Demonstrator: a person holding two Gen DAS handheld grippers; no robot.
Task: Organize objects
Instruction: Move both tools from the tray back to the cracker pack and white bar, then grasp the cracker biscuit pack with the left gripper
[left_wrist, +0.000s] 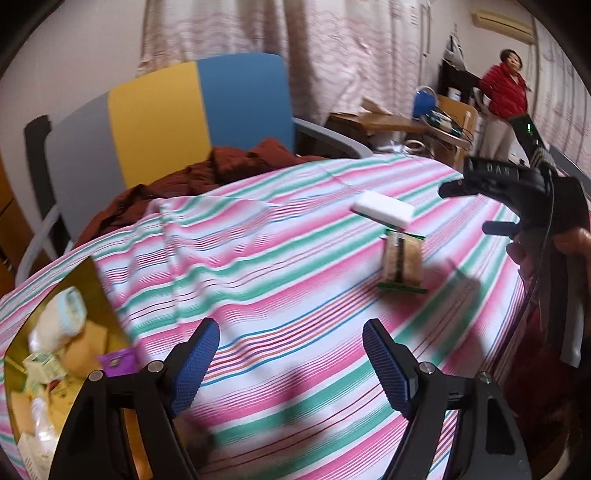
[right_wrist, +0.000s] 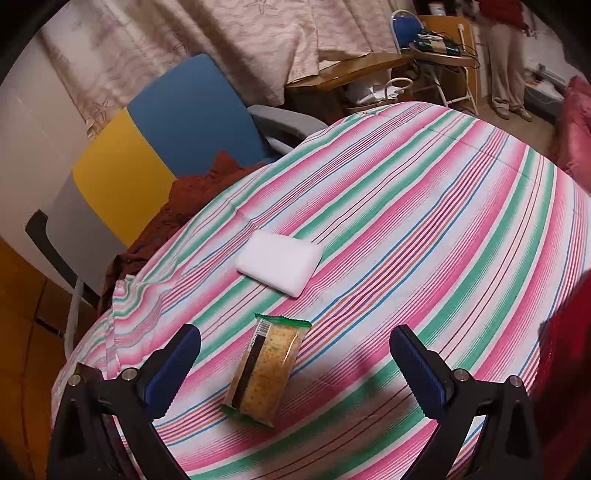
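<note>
A packet of crackers (right_wrist: 264, 373) in clear and green wrap lies on the striped cloth (right_wrist: 424, 229), between and just ahead of my right gripper (right_wrist: 295, 354), which is open above it. A white foam block (right_wrist: 279, 262) lies flat beyond the packet. In the left wrist view the same packet (left_wrist: 402, 264) and white block (left_wrist: 384, 212) sit to the far right. My left gripper (left_wrist: 291, 343) is open over bare cloth. The right gripper's black body (left_wrist: 517, 192) and a hand (left_wrist: 569, 240) show at the right edge.
An open cardboard box (left_wrist: 92, 295) with several packets and a purple pouch sits at the lower left. A yellow, blue and grey chair (left_wrist: 166, 114) with a brown garment (left_wrist: 229, 166) stands behind the table. A person in a red jacket (left_wrist: 506, 92) stands by a cluttered desk (left_wrist: 424, 125).
</note>
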